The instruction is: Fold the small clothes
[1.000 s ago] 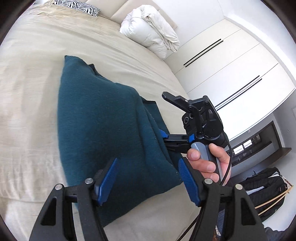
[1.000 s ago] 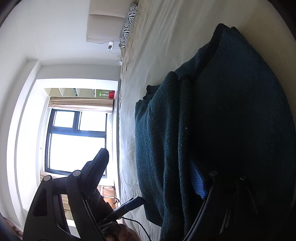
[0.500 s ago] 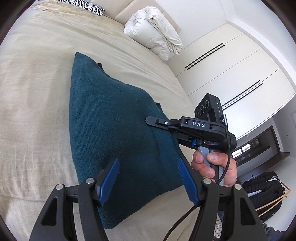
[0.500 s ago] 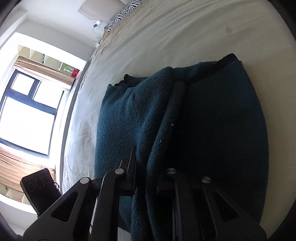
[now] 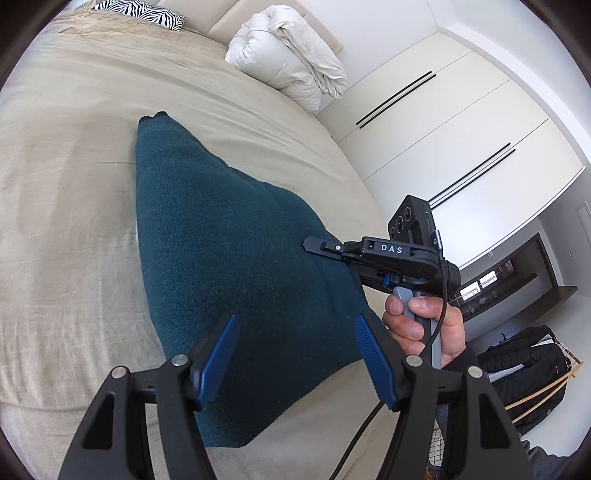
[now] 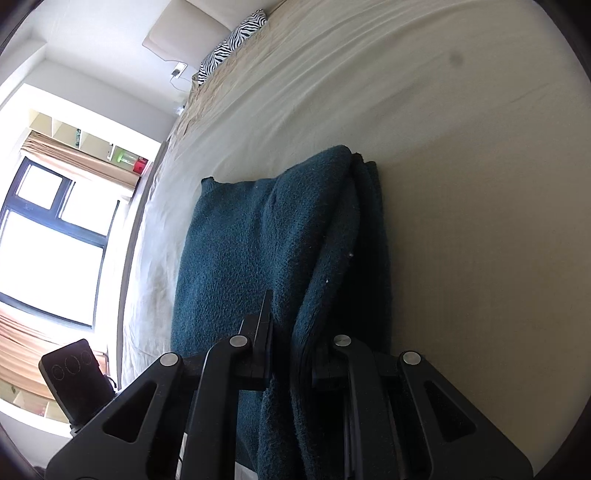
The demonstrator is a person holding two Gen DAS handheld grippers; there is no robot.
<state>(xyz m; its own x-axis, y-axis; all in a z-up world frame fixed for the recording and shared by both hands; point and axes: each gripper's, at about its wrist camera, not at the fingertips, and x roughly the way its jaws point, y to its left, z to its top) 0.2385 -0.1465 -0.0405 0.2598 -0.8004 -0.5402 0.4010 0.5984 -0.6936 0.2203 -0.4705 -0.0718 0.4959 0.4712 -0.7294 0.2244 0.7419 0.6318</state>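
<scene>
Left wrist shows left gripper (image 5: 295,354) spread above teal sweater (image 5: 236,258); only right wrist shows right gripper (image 6: 291,332) clamping its folded edge.

Folded sweater (image 5: 236,266) on the bed (image 5: 74,221), duvet bundle (image 5: 291,59) behind it (pillow (image 5: 140,11) farther left).

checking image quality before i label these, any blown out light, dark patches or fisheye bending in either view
Right wrist view: the window is blown out to white, and the teal garment goes almost black near the right gripper, whose jaws are clamped on its fold. Left wrist view: even daylight, sharp; wardrobe doors and bed bow near the rim; the left gripper is open.
</scene>
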